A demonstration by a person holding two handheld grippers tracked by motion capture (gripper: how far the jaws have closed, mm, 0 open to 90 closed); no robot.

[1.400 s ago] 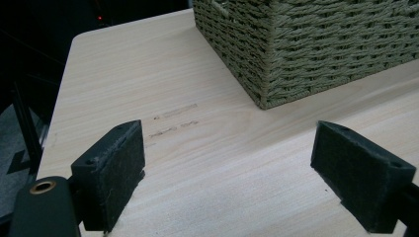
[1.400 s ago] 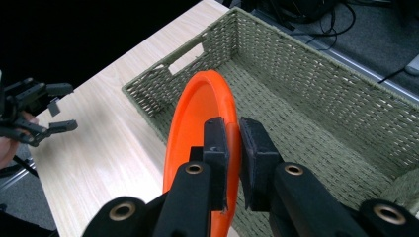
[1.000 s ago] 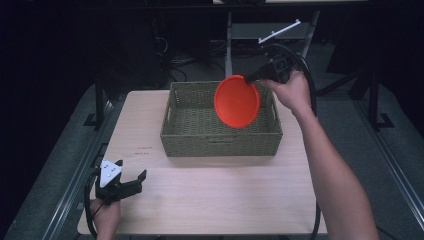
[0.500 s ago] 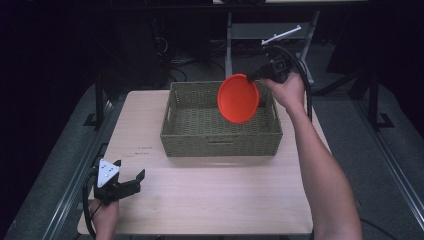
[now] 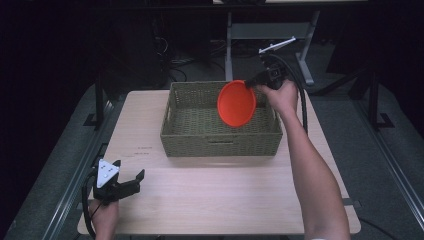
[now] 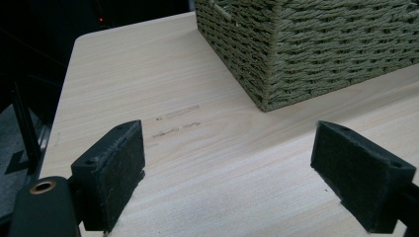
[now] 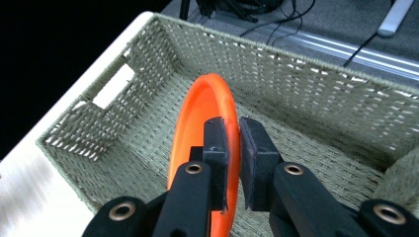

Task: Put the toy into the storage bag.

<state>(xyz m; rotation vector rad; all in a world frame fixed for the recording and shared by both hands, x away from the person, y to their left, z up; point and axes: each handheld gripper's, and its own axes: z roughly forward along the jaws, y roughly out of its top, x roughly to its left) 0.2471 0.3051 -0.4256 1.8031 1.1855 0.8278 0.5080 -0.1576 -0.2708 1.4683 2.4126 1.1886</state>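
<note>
The orange plate (image 5: 236, 103) hangs on edge above the wicker basket (image 5: 221, 138), pinched at its rim by the right gripper (image 7: 232, 136) — the two black jaws are nearly closed, with only the thin rim between them. In the right gripper view the plate drops away below and ahead of the jaws, its lower edge over the basket's woven floor, the near wall with its handle cut-out off to that gripper's left. From above, the right hand (image 5: 281, 95) holds the tool over the basket's far right corner.

The left gripper (image 5: 131, 182) sits low at the near left corner of the wooden table (image 5: 215, 200), well apart from the plate. Its jaws stand wide apart with nothing between them, pointing across bare tabletop toward the basket's near corner.

What could go wrong? The hold is a narrow bite on a smooth rim, so the plate could pivot or slip between the pads if the hand tilts. Let go from this height, I would expect it to land on its edge and roll, or tip against a wall rather than settle flat. Swinging lower, it could clip the basket's rim.

Writing — some faint dark marks on the tabletop ahead of the left gripper, too smudged to read. No brand or label visible anywhere.
</note>
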